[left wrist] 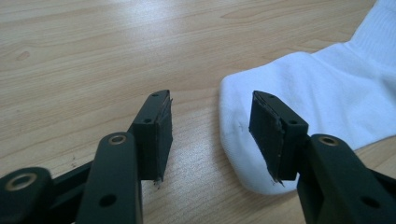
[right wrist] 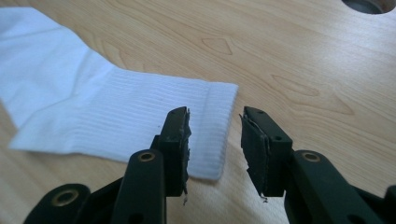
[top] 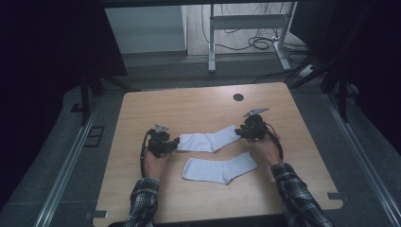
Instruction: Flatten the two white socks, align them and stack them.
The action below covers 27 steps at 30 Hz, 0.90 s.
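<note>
- I'm bracketing the far sock [top: 208, 140]: left hand-held gripper [top: 176, 143] at nine o'clock, right hand-held gripper [top: 238, 133] at three, both half-open, empty.
- Next, I judge: closing on both ends.

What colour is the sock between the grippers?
White sock, clearest in the right gripper view.

Light wood table [top: 198, 106], rounded corners, a dark round hole [top: 238, 97] near its far edge, standing on grey carpet [top: 359, 142]. Metal rails [top: 66, 165] run along the floor on both sides. Beyond the table a white panel [top: 144, 29], a grey metal frame [top: 246, 21] and loose black cables [top: 260, 43]; edges of the room dark.
</note>
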Available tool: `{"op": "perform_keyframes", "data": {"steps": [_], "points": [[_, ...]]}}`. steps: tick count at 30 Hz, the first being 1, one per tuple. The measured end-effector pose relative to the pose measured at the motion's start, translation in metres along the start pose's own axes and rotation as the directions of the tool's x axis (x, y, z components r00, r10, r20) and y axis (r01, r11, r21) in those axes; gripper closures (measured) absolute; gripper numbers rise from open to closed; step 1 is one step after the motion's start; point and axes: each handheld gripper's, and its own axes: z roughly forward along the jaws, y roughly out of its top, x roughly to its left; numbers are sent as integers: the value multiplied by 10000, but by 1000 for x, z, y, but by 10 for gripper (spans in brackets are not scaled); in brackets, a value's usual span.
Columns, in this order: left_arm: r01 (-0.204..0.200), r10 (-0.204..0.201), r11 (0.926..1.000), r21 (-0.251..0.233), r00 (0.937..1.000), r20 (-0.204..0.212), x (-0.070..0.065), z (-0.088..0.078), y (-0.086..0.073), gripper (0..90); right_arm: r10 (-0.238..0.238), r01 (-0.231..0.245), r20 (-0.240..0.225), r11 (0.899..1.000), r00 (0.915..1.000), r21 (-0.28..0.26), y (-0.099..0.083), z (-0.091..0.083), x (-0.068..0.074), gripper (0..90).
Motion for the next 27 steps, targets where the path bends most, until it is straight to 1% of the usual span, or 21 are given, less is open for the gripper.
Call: {"op": "perform_keyframes", "data": {"steps": [3,5,6,7,8,9,10,11,12,13,14,16,17,18,23,26,27], "points": [[-127,128,9999,110,9998,-119,-1,6,-1,488,-54,52,122,9999,9999,105,-2,9,1,579],[-247,251,9994,245,9996,-157,-1,8,-2,490,-62,58,151,9996,9999,287,-4,14,1,580],[-331,336,9988,355,9994,-119,-2,10,-3,506,-156,146,238,9990,9996,426,-6,17,1,596],[-421,425,9986,308,9990,-100,-3,11,-4,545,-3,-2,131,9993,9999,366,-8,18,1,660],[-466,464,9985,274,9989,62,-4,11,-4,581,155,-156,8,9993,9999,352,-9,18,0,697],[-367,358,9990,271,9988,320,-4,11,-4,689,261,-259,-48,9990,9996,356,-10,17,-1,766],[-326,312,9989,325,9987,412,-5,11,-3,754,277,-273,-100,9989,9996,392,-9,16,-1,791],[-349,332,9988,352,9983,476,-7,11,-2,801,235,-232,-58,9987,9997,464,-9,15,0,802],[-457,442,9982,383,9983,373,-9,11,-1,837,182,-182,-9,9985,9998,510,-9,14,1,808],[-564,552,9977,388,9980,318,-10,11,-1,843,31,-33,39,9987,10000,516,-8,13,2,810],[-587,576,9977,336,9978,335,-11,9,1,846,-39,36,52,9989,10000,477,-8,11,3,811],[-506,498,9985,191,9979,410,-12,6,3,846,-41,41,6,9995,10000,306,-7,5,4,811],[-559,553,9983,140,9976,421,-13,2,6,846,-57,58,-35,9997,10000,257,-6,3,4,811],[-559,553,9983,140,9976,421,-13,2,6,846,-117,118,-96,9998,9999,184,-6,-2,5,810],[-832,835,9965,-74,9947,600,-19,-16,13,845,-295,293,-245,9995,9993,-64,-4,-21,7,807],[-988,997,9950,-140,9913,862,-25,-26,14,843,-378,374,-313,9992,9988,-124,-5,-32,9,807],[-1051,1062,9943,-168,9900,931,-26,-29,13,843,-357,351,-408,9993,9985,-142,-6,-38,10,807]]}}
